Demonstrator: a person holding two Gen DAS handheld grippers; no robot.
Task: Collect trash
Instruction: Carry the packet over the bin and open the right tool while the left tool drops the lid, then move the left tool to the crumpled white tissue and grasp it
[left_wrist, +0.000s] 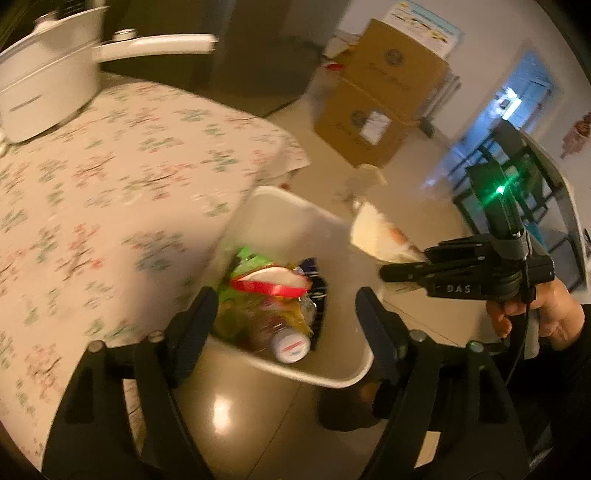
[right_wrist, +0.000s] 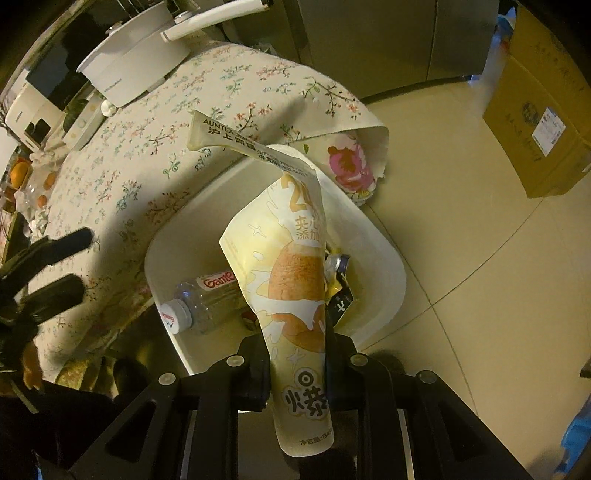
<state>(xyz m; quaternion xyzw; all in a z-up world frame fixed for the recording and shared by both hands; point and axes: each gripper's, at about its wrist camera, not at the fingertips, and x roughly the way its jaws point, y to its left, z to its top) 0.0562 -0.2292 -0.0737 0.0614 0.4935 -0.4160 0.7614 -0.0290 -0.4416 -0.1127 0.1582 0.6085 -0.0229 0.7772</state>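
Clamped between the black jaws of the right gripper (right_wrist: 297, 363) was a cream snack wrapper (right_wrist: 291, 295), printed with a bread picture. Its long axis ran straight forward from the jaws and away from the camera, with its folded top end reaching past the far rim of the bin. A short part of it also hung back behind the pads. The wrapper stood above the open mouth of the white trash bin (right_wrist: 388, 266), not yet inside it. So, by my judgement, the coming move needed only a release of the jaws, because the bin was directly under the wrapper.

Inside the bin lay a clear plastic bottle (right_wrist: 199, 302) with a white cap, on its side near the left wall, and some dark and yellow packets (right_wrist: 340, 284) near the right wall.

The left gripper (left_wrist: 286, 325) had its jaws spread wide with nothing between them. It pointed down at the same bin (left_wrist: 295, 210) from the other side, over the bottle cap and a red ribbon (left_wrist: 269, 288). The right gripper was the nearer one for this step, since it carried the wrapper.

The bin stood on the floor (right_wrist: 480, 221), just beside the surface with a flowered cloth (right_wrist: 147, 177). A white pot (right_wrist: 136, 70) stood at its far edge.
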